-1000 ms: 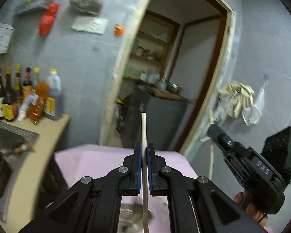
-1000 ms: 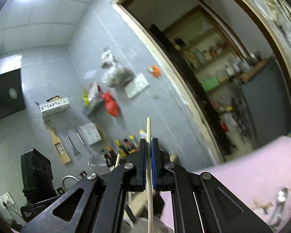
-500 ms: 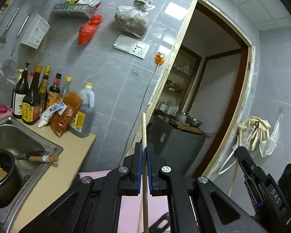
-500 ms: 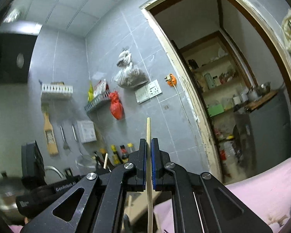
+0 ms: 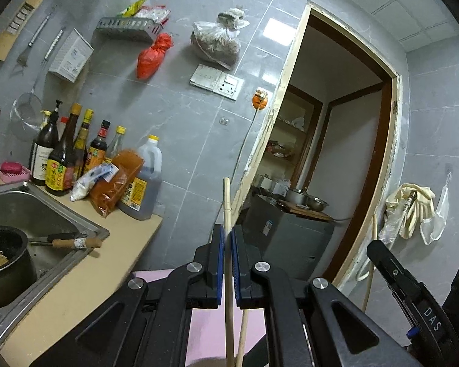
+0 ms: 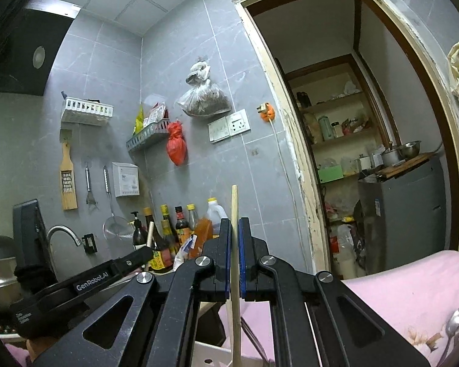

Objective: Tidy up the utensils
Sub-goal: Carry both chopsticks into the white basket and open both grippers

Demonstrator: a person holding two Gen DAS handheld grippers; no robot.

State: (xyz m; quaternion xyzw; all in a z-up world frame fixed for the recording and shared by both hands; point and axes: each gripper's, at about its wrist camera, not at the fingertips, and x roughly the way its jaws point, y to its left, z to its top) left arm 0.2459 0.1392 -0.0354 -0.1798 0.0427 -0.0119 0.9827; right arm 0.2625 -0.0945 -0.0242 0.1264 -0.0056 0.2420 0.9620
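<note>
Left tongs (image 5: 226,263) pinch a chopstick (image 5: 227,214) upright; right tongs (image 6: 235,255) pinch a second chopstick (image 6: 234,211). Since a second ago both views have tipped from ceiling and doorway toward the wall, bottles (image 5: 76,153) and sink (image 5: 30,211). Likely carrying the pair to storage. Lower chopstick ends are cut off; pink-covered desk (image 6: 413,284), with a spoon (image 6: 453,327) on it, mostly hidden.

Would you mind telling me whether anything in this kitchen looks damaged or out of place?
The door frame has chipped, peeling paint along its edge, and a knife lies across the sink rim. Otherwise nothing stands out.
</note>
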